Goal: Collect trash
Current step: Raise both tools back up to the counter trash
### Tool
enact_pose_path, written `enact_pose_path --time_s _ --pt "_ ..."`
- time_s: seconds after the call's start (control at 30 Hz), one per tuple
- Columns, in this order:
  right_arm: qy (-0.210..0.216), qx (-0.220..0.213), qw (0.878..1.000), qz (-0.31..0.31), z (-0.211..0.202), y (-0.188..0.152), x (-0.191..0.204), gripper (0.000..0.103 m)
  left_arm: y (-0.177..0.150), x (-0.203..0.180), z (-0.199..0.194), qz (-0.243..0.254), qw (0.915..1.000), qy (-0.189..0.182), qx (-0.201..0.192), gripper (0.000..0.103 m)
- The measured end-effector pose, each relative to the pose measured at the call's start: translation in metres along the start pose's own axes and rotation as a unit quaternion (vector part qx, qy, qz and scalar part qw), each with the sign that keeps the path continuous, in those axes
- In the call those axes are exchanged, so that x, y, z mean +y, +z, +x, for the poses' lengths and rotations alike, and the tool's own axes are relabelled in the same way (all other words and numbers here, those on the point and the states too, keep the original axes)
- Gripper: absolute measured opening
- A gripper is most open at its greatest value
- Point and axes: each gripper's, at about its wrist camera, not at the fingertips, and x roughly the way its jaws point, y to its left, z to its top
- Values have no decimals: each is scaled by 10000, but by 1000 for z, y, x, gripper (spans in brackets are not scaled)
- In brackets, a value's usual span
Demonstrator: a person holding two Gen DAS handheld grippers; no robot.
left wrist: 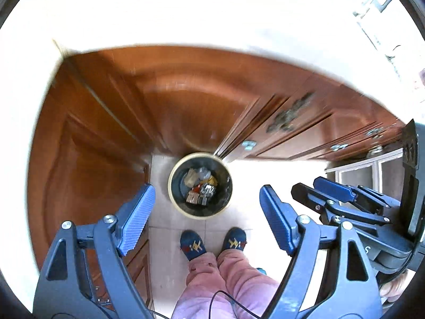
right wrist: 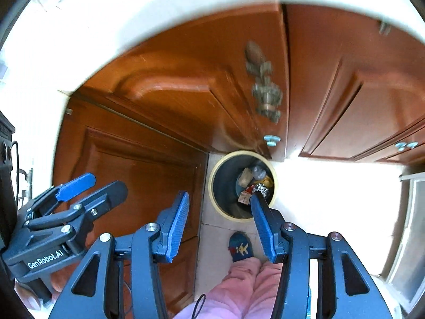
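While both point steeply down over the person's pink trousers (left wrist: 225, 279) and blue slippers (left wrist: 192, 244), the left gripper (left wrist: 205, 212) and right gripper (right wrist: 220, 212) stand wide apart, gripping nothing. Beyond them, the trash (left wrist: 200, 186) lies inside the round bin (left wrist: 172, 183) on the tiled floor (left wrist: 164, 252), against the wooden cabinets (left wrist: 186, 93).

Left gripper (left wrist: 207, 218) is pointing steeply down, jaws standing wide apart w/ nothing btwn the blue pads, filling the lower part of its own view. Right gripper (right wrist: 220, 223) is doing the same, jaws apart & empty, lower centre of its view. Person's legs (left wrist: 225, 284) are showing bottom centre, feet side by side.
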Motion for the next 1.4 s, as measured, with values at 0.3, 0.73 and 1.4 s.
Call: enact_pose_path --time_s 0.3,0.73,1.4 --pt "-95 -734 9970 -226 -117 33 39 50 45 -3 -114 405 9962 -110 -766 78" --pt "-157 -1958 9794 -463 -226 85 93 50 126 21 -194 391 9860 -110 -1616 86" --pt "330 -1592 9773 -1360 -145 350 74 55 309 56 -48 -1275 9851 118 -1148 91"
